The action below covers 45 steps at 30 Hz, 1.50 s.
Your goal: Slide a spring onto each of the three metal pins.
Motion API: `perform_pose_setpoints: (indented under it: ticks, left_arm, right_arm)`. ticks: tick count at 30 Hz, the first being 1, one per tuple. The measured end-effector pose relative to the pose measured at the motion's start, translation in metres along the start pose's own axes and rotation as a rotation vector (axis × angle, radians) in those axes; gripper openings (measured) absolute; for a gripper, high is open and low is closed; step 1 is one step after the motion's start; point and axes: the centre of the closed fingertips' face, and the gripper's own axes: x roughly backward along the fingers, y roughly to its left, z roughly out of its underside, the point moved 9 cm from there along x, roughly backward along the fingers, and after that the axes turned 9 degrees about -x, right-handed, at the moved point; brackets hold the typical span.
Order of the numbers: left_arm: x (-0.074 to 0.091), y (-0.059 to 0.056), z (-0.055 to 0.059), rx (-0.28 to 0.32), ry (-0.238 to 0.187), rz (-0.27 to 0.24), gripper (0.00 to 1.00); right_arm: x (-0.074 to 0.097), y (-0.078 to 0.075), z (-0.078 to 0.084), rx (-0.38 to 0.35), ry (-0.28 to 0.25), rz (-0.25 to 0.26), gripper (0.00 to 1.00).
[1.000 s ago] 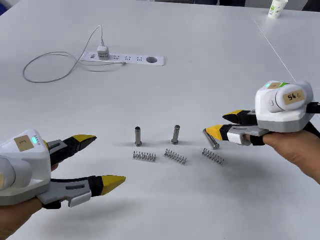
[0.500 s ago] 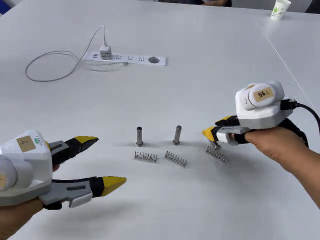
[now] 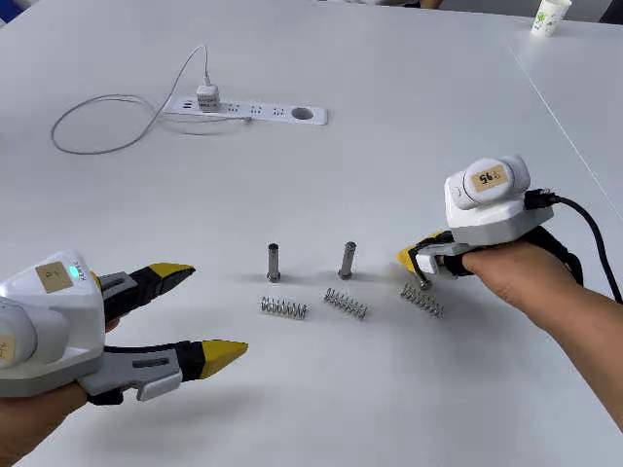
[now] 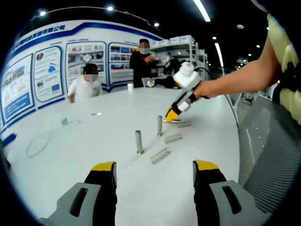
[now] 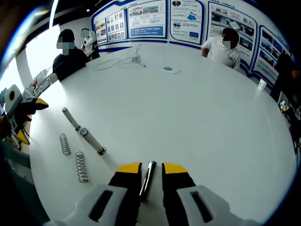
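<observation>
the right hand-held gripper (image 3: 411,261) has its jaws drawn narrow on the third pin (image 3: 421,280). in the right gripper view the shaft sits between the two yellow tips and pokes out forward. the pin's lower end hangs just beside the right spring (image 3: 421,300); whether it touches the worktop (image 3: 409,146) i cannot tell. the left hand-held gripper (image 3: 214,307) hovers with its jaws wide apart and nothing between them, its tips pointing toward the springs.

a second ago the third pin leaned on the worktop with the right gripper's jaws parted near its upper end. since then that gripper has tipped down and closed on it. the left gripper has stayed much as it was, and nothing else has shifted.

the left pin (image 3: 274,261) and middle pin (image 3: 347,260) stand upright. the left spring (image 3: 283,307) and middle spring (image 3: 346,304) lie flat just in front of them, apart from the pins.

bare worktop lies between the left gripper and the springs, and more between the pins and the power strip (image 3: 243,113) with its cable (image 3: 97,146). a seam (image 3: 569,131) runs along the right side, with a paper cup (image 3: 550,15) beyond it.
</observation>
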Motion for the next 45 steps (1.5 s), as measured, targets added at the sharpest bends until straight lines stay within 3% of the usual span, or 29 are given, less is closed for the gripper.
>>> perform_pose_setpoints:
  ticks: [14,24,31,45]
  left_arm:
    - [0.0,0.0,0.002,0.006,-0.002,0.0,0.66]
    - [0.0,0.001,0.003,0.009,-0.002,-0.001,0.66]
    - [0.0,0.0,0.001,0.009,-0.007,-0.001,0.66]
    - [-0.002,-0.001,-0.002,-0.002,-0.008,0.011,0.66]
  right_arm:
    - [-0.008,0.001,0.002,-0.043,0.052,0.016,0.11]
    - [-0.006,0.002,0.001,-0.037,0.061,0.032,0.09]
    - [0.001,0.003,0.002,-0.042,0.042,0.019,0.09]
    - [0.037,0.01,-0.001,-0.017,-0.045,0.01,0.09]
